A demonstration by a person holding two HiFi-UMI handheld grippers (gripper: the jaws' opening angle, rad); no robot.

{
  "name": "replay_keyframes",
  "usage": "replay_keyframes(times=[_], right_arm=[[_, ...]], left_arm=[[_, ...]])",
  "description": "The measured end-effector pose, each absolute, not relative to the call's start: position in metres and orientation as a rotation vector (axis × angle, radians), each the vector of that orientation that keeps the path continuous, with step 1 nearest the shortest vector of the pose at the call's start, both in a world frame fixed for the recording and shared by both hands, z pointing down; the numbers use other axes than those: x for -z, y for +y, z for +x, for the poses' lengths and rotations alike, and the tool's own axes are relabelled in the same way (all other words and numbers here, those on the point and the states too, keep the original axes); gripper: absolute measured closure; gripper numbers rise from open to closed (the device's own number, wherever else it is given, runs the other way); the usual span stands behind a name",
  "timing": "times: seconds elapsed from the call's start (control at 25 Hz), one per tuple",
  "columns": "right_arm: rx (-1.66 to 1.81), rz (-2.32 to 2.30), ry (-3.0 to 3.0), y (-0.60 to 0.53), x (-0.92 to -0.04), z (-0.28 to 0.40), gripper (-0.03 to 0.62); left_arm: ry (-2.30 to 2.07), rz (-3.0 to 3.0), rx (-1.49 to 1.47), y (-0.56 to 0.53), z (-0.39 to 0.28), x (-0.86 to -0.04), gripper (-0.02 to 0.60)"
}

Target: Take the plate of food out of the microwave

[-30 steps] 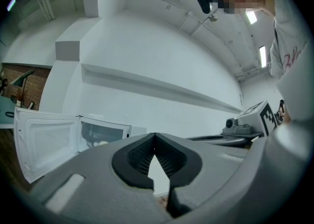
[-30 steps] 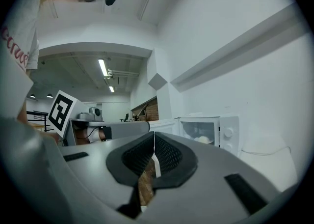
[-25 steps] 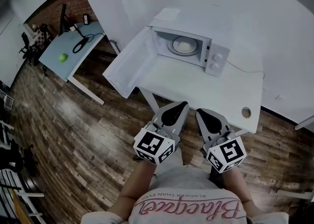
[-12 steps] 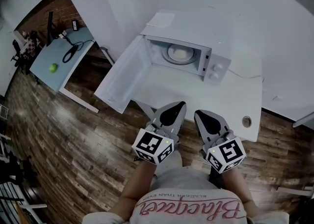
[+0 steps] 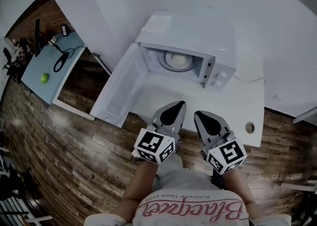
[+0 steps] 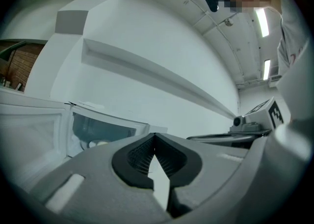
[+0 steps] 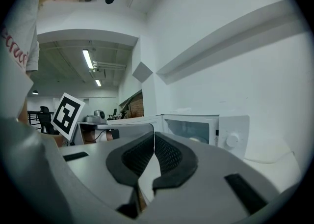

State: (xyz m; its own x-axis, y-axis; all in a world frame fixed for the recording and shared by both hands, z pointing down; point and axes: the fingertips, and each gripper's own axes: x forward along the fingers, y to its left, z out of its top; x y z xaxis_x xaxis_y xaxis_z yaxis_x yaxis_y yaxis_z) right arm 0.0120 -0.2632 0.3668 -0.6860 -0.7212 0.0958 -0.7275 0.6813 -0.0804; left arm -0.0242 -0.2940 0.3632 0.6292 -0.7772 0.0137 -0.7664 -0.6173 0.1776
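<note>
We are holding the left gripper (image 5: 178, 106) and right gripper (image 5: 199, 115) side by side over the near edge of the white table (image 5: 245, 103), both jaws clenched on nothing. The plate of food (image 5: 178, 60) is sitting inside the microwave (image 5: 220, 41), its door (image 5: 116, 91) standing open on the left.

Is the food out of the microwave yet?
Not yet. Done: the microwave door hangs wide open. In hand: nothing; the left tongs and right tongs are both shut and empty, held near the front edge of the table. Left: reach in, grab the plate of food sitting inside the microwave and bring it out.
</note>
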Motion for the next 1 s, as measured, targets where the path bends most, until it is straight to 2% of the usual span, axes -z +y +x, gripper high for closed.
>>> replay_keyframes(times=[0.64, 0.68, 0.84, 1.0], right_arm=[[-0.238, 1.332, -2.755, -0.340, -0.374, -0.026, 0.582], [-0.244, 1.343, -2.750, -0.344, -0.374, -0.029, 0.582], [-0.231, 1.352, -2.738, -0.359, -0.374, -0.042, 0.582], [-0.206, 1.350, -2.719, -0.368, -0.380, -0.050, 0.582]], left_arm=[[-1.103, 2.606, 0.107, -0.373, -0.059, -0.384, 0.575], [-1.090, 2.597, 0.099, -0.377, -0.061, -0.387, 0.568], [-1.051, 2.544, 0.116, -0.395, -0.071, -0.396, 0.454], [-1.030, 2.493, 0.186, -0.411, -0.081, -0.405, 0.439]])
